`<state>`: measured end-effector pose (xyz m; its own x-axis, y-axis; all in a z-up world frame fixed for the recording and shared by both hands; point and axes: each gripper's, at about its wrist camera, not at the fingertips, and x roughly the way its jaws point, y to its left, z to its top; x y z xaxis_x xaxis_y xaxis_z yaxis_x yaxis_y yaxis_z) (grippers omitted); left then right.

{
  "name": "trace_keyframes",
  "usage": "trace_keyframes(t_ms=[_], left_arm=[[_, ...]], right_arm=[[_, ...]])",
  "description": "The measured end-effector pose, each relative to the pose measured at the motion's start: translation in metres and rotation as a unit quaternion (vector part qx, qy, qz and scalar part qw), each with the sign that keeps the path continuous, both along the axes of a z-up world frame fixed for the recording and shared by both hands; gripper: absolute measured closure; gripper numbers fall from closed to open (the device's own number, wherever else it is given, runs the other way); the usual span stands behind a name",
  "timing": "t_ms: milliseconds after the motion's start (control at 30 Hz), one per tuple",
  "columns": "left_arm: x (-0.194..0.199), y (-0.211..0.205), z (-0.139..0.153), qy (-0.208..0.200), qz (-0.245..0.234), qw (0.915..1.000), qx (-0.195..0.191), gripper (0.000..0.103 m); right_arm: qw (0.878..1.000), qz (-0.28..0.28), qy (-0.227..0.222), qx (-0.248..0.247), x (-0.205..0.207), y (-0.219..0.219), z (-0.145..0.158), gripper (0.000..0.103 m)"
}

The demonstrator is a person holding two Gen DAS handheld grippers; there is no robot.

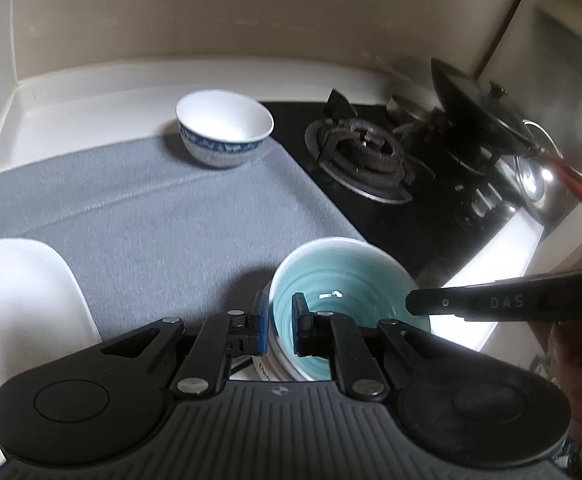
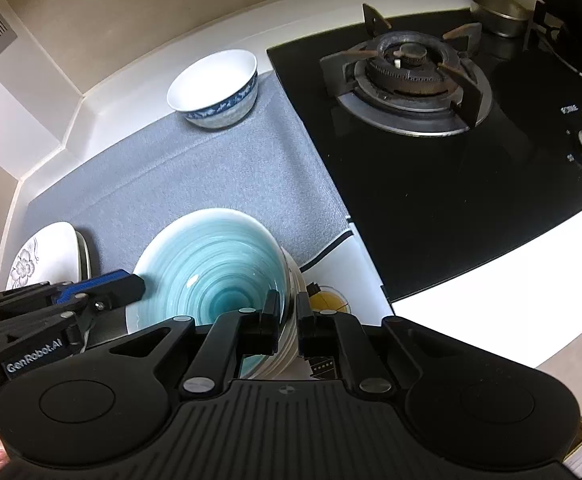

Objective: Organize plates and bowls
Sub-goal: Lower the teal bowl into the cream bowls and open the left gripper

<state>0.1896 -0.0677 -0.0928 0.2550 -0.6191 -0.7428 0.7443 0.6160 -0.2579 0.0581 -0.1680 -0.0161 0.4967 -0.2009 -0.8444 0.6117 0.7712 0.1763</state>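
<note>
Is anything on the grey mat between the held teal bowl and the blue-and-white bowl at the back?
Nothing visible. Both claws, left and right, grip the teal-glazed ceramic bowl, and the grey fabric mat lies bare up to the blue-and-white patterned porcelain bowl.

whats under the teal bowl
The teal bowl sits on a stack of white dishes; only their edges show on its right side. How many there are, and what lies beneath them, is covered.
</note>
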Motion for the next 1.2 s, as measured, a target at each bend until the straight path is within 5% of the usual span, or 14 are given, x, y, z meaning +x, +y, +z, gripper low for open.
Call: trace_keyframes(t_ms=[400,700,1200], left_arm=[[-0.009,0.005,0.001,0.005,0.048,0.9985,-0.025,0.085],[-0.012,-0.001,0.005,-0.009,0.1,0.995,0.0,0.085],[-0.031,-0.004,0.019,-0.03,0.218,0.9746,0.041,0.082]], right_arm=[[0.998,0.03,-0.021,-0.042,-0.01,0.005,0.026,0.09],[0.995,0.087,-0.032,-0.03,0.002,-0.013,0.026,0.089],[0.973,0.227,-0.039,-0.004,0.044,-0.035,0.026,0.085]])
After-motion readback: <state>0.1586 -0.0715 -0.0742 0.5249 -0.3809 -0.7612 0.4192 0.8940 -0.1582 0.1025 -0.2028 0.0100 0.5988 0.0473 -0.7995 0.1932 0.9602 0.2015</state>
